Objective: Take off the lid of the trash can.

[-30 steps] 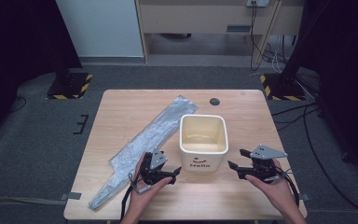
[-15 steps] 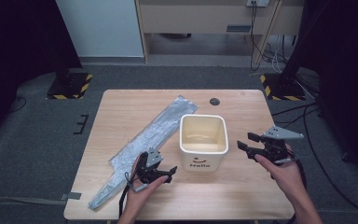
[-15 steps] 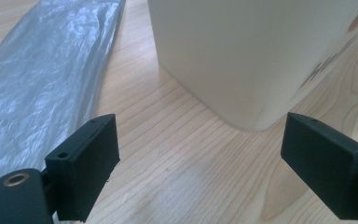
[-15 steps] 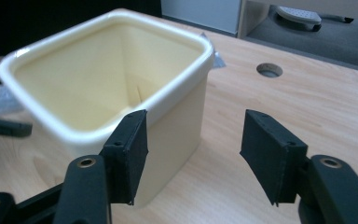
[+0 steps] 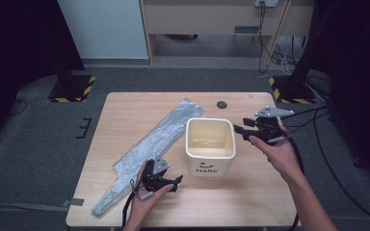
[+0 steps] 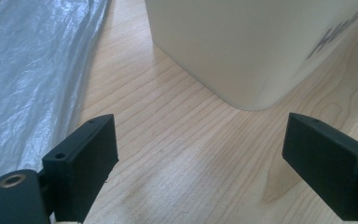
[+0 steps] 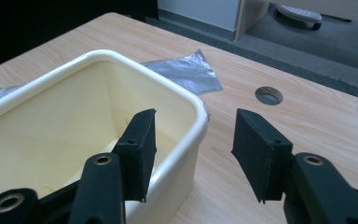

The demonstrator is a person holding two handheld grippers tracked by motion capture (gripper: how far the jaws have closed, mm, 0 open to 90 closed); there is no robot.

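A cream bin (image 5: 210, 144) with "Hello" on its front stands open-topped near the table's middle. A long grey plastic bag (image 5: 149, 142) lies flat to its left. My right gripper (image 5: 238, 131) is at the bin's right rim (image 7: 200, 122). In the right gripper view it (image 7: 196, 119) straddles that rim, one jaw inside the bin and one outside. Its jaws have just been closing, and gaps still show on both sides of the rim. My left gripper (image 5: 176, 182) rests low by the bin's front left corner (image 6: 247, 100). It (image 6: 200, 126) is open wide over bare wood.
A round dark hole (image 5: 221, 104) sits in the wooden table (image 5: 270, 192) behind the bin. Cables trail from both grippers. On the floor beyond the table are a cabinet and two stands with yellow-black striped bases (image 5: 72, 89).
My right gripper has risen and moved away from the table's front edge to the bin's right rim, with its jaws narrower. The left gripper has barely moved.
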